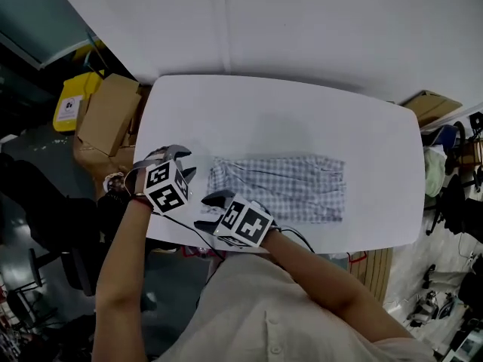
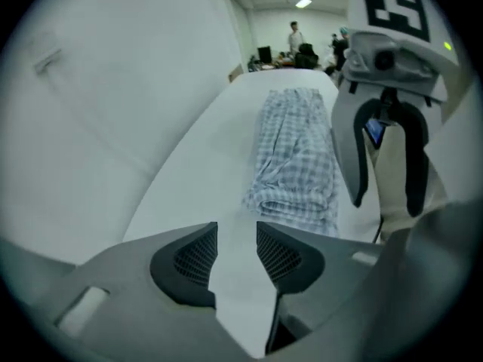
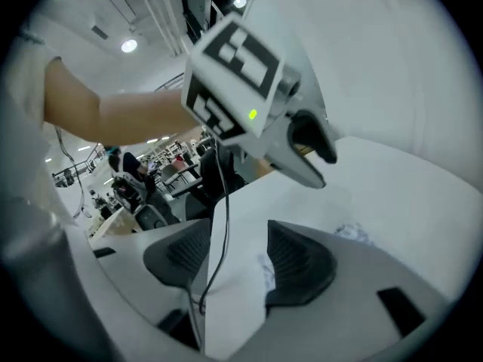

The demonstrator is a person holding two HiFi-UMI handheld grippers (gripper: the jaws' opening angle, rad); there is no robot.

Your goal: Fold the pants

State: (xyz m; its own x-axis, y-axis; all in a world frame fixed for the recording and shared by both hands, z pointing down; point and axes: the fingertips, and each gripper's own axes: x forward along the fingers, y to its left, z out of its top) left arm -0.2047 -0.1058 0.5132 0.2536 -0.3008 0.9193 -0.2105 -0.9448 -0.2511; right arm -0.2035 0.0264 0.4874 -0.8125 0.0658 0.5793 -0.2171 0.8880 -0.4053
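The blue-and-white checked pants [image 1: 281,188] lie folded into a long rectangle near the front of the white table [image 1: 302,111]. In the left gripper view the folded pants [image 2: 296,153] stretch away just ahead of the jaws. My left gripper [image 1: 183,164] hovers off their left end, open, with only bare table between its pads [image 2: 236,247]. My right gripper [image 1: 210,210] is at the front left corner of the cloth, also open [image 3: 238,255]; a thin black cable [image 3: 219,225] crosses the gap. A scrap of the pants [image 3: 351,234] shows beside its right jaw.
Cardboard boxes [image 1: 109,115] and a yellow container [image 1: 72,100] stand left of the table. Bags and clutter [image 1: 453,172] sit off its right end. The table's front edge runs just under both grippers. People and desks show far off in the room [image 2: 298,40].
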